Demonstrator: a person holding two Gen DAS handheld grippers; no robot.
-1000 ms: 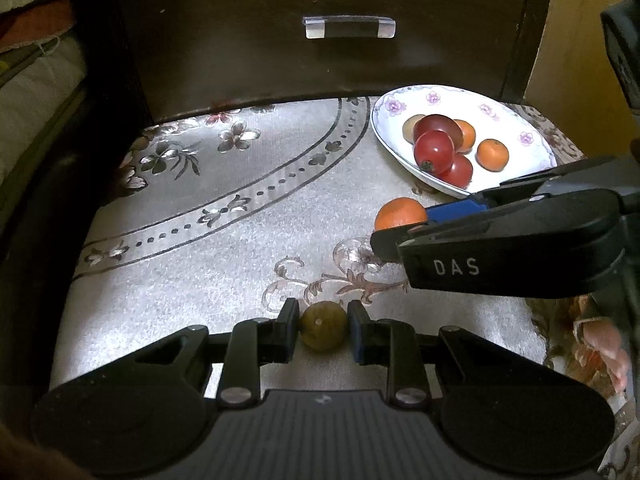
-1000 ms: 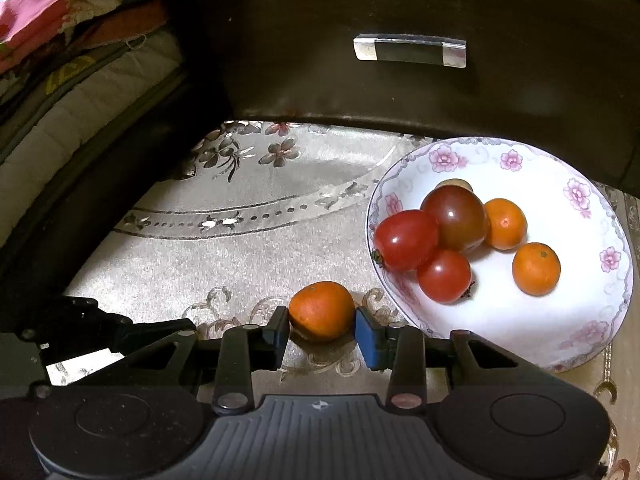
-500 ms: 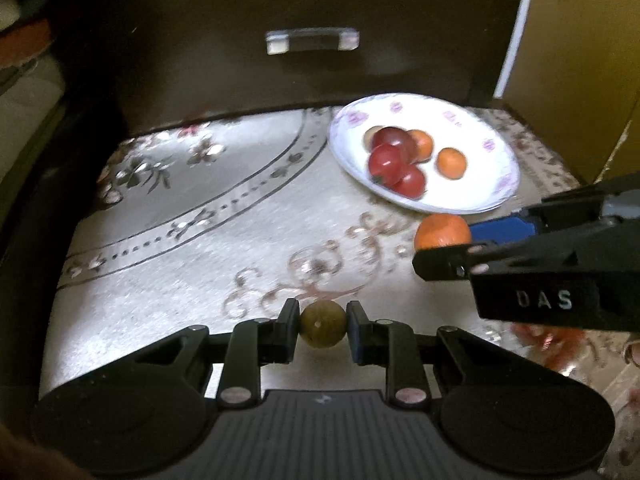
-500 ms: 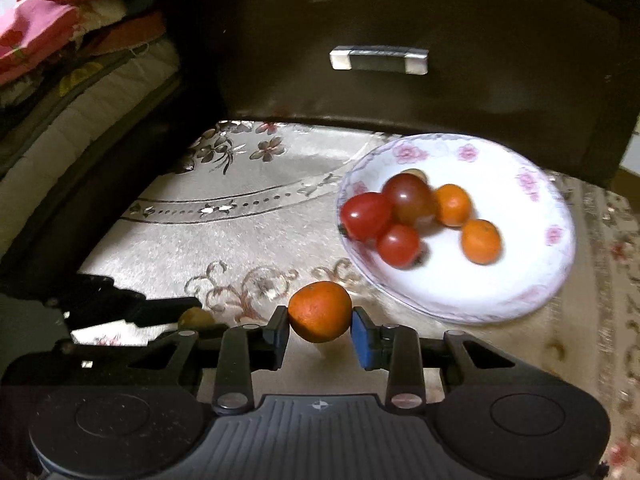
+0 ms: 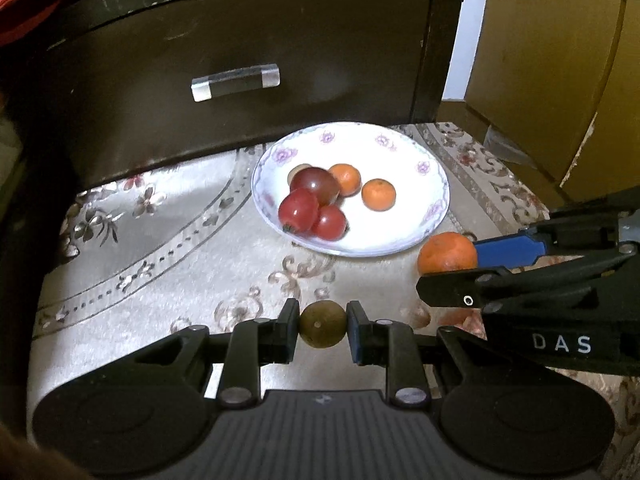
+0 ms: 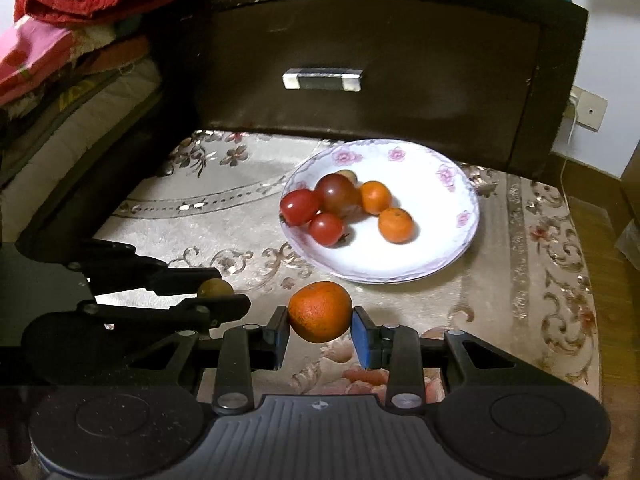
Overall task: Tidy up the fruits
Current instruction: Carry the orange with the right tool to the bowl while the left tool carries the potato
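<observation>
Both grippers are carrying fruit toward the flowered plate (image 6: 460,248): the left gripper (image 5: 323,326) is pinching a small brownish-green fruit (image 5: 323,325) between its pads, and the right gripper (image 6: 320,322) is clamping an orange (image 6: 320,311) that bulges above its fingertips. The plate is lying ahead of both tools, just beyond the orange. The two tools are working close together and risking a bump on approach. Released near the rim, either round fruit is likely rolling off onto the patterned cloth (image 6: 224,208).
</observation>
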